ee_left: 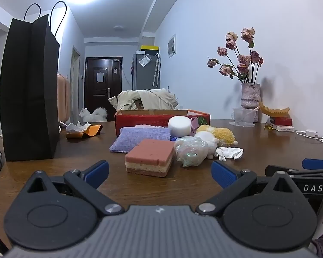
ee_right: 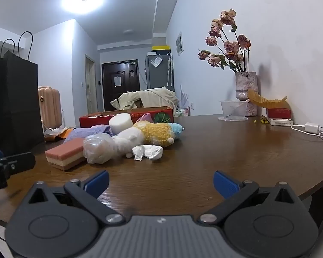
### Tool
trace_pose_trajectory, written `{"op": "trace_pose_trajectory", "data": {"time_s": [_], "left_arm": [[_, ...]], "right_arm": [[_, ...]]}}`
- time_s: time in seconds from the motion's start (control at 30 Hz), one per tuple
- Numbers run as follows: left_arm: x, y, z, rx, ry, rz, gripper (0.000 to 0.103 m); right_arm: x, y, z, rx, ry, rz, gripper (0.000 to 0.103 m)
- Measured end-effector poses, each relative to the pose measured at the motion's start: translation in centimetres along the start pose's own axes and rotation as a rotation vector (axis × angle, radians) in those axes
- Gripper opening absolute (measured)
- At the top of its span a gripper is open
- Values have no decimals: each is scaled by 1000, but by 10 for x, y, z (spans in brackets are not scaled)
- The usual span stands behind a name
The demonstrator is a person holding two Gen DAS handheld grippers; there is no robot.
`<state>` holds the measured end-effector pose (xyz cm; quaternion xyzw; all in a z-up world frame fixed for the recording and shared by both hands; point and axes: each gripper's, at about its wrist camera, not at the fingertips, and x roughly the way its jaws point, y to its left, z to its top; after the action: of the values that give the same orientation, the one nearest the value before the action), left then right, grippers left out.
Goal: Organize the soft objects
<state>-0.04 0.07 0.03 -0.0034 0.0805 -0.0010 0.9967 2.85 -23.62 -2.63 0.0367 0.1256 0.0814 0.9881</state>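
Each hand-held gripper, the left (ee_left: 160, 173) and the right (ee_right: 160, 181), has a ribbed grey body, two black teardrop plates with round discs, silver screws at the pivots, black linkage arms and ribbed blue finger pads (ee_left: 222, 174) (white letters "DAS" mark the right one's side).

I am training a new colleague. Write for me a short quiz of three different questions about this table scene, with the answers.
1. True or false: both grippers are open and hold nothing.
2. Which item lies nearest in front of the left gripper? A) white foam cylinder B) layered pink sponge C) purple cloth
3. Fill in: the red box stands ____ the pile of soft things.

Key:
1. True; the right gripper too.
2. B, the layered pink sponge.
3. Behind; red box.
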Motion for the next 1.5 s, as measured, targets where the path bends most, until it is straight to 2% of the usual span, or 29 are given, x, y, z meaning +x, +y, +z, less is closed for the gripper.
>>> {"op": "trace_pose_trajectory", "data": {"time_s": [0.07, 0.1, 0.2, 0.27, 0.3, 0.77, 1.5], "left_arm": [[-2, 1, 1, -8, -2, 3, 103], [3, 1, 1, 2, 36, 5, 103], [9, 1, -1, 5, 50, 3, 103], [10, -2, -1, 10, 45, 3, 103], [3, -3, -2, 12, 18, 7, 103], [9, 7, 3, -22, 31, 21, 103], [7, 8, 1, -5, 27, 18, 103]], "right_arm": [[0, 1, 0, -8, 2, 0, 103], [1, 1, 0, -13, 14, 2, 103], [0, -2, 0, 0, 24, 3, 103], [7, 2, -3, -2, 21, 3, 103], [7, 2, -1, -7, 16, 4, 103], [10, 2, 7, -23, 19, -7, 103], [8, 6, 8, -18, -4, 0, 103]]}}
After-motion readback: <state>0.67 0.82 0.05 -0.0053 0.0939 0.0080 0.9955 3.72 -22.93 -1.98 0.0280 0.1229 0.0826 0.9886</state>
